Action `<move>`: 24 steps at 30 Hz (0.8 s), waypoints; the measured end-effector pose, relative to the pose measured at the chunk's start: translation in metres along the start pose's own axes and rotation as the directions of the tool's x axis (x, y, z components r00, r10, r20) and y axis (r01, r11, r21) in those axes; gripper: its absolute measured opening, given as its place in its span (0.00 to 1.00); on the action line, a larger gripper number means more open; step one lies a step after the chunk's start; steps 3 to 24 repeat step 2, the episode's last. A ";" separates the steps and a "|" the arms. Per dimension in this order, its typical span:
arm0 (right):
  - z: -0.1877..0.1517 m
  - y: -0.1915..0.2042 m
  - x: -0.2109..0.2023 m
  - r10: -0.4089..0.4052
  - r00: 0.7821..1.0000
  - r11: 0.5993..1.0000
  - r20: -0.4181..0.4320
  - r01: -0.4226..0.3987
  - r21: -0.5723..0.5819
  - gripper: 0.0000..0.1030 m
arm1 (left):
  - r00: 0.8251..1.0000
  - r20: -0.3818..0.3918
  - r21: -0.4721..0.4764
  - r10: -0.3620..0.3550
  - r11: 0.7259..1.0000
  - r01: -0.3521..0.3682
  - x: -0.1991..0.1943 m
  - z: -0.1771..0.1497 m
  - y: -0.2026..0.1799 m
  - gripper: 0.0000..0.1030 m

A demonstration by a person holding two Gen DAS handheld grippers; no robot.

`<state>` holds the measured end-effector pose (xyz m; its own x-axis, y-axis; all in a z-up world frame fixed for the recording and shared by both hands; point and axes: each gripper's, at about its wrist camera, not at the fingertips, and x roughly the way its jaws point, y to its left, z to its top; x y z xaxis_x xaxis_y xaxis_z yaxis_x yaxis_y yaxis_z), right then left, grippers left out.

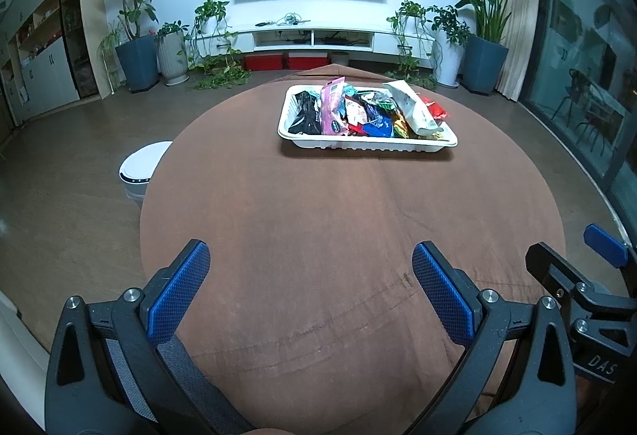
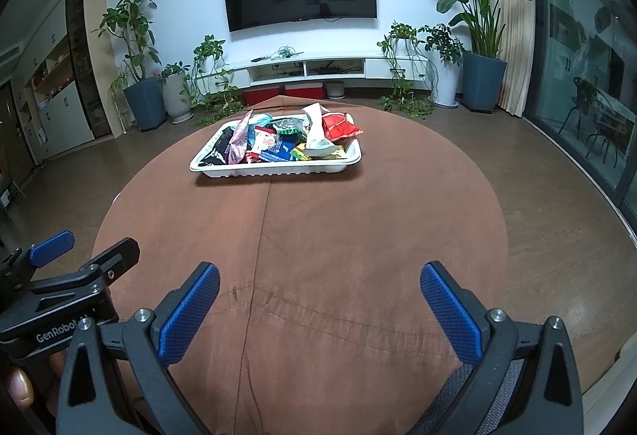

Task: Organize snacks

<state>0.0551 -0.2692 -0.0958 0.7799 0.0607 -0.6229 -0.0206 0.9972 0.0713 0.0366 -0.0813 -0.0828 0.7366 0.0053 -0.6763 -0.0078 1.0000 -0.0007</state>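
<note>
brown table (image 1: 318, 216) bears a white tray (image 1: 368, 145) of snacks (image 1: 370, 112), lying crosswise.

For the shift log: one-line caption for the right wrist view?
Open right gripper over the brown table, facing a white tray piled with snacks.

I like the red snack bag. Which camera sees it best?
The right wrist view: the red snack bag shows whole atop the white tray. In the left wrist view, a white packet hides most of it.

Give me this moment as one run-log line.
left tool: open, empty | right tool: open, empty | snacks: piled in white tray | table: otherwise bare
</note>
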 end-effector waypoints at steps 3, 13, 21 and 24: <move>0.002 0.000 0.002 0.000 1.000 1.000 -0.001 0.000 0.001 1.00 | 1.000 0.001 0.000 -0.005 1.000 0.005 0.000 0.000 0.000 1.00; 0.002 0.000 0.002 0.000 1.000 1.000 -0.001 0.000 0.001 1.00 | 1.000 0.001 0.000 -0.005 1.000 0.005 0.000 0.000 0.000 1.00; 0.002 0.000 0.002 0.000 1.000 1.000 -0.001 0.000 0.001 1.00 | 1.000 0.001 0.000 -0.005 1.000 0.005 0.000 0.000 0.000 1.00; 0.002 0.000 0.002 0.000 1.000 1.000 -0.001 0.000 0.001 1.00 | 1.000 0.001 0.000 -0.005 1.000 0.005 0.000 0.000 0.000 1.00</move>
